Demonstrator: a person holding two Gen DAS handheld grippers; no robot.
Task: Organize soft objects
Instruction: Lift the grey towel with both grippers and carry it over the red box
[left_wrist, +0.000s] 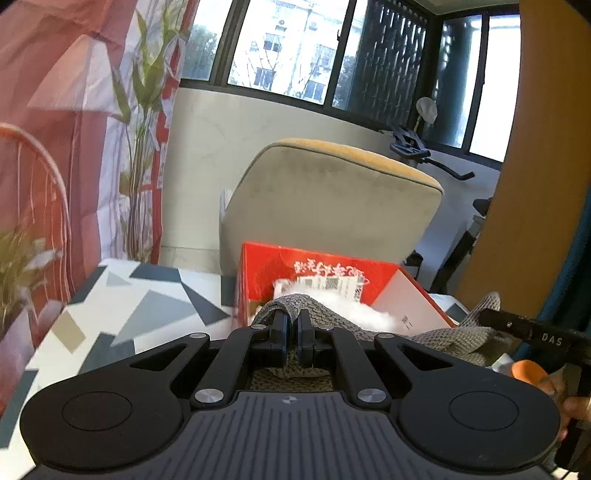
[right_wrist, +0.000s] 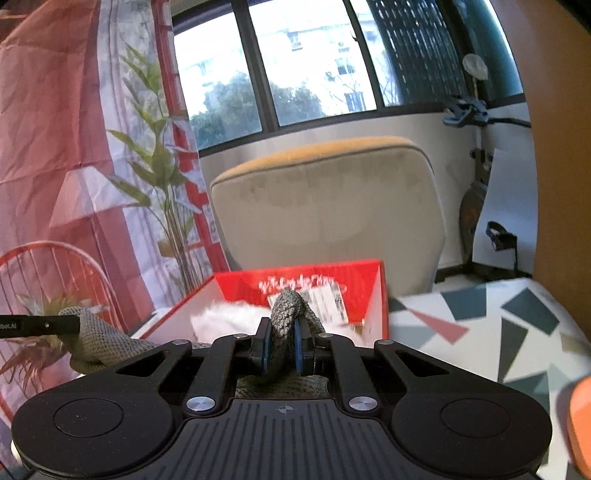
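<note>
A grey knitted cloth (left_wrist: 334, 317) hangs between both grippers, just in front of an open red box (left_wrist: 317, 273). My left gripper (left_wrist: 293, 325) is shut on one edge of it. My right gripper (right_wrist: 283, 334) is shut on another edge, where a fold of the grey knitted cloth (right_wrist: 286, 314) bulges up between the blue pads. Each view shows the other gripper's fingers at its side, with cloth at the tip. Something white and fluffy (right_wrist: 225, 319) lies inside the red box (right_wrist: 306, 291).
The box stands on a table with a geometric-patterned cover (right_wrist: 480, 325). Behind it is a beige chair with a yellow top (right_wrist: 328, 199). A red wire chair (right_wrist: 55, 266) and plants stand at the left, an exercise bike (right_wrist: 476, 173) at the right, a window behind.
</note>
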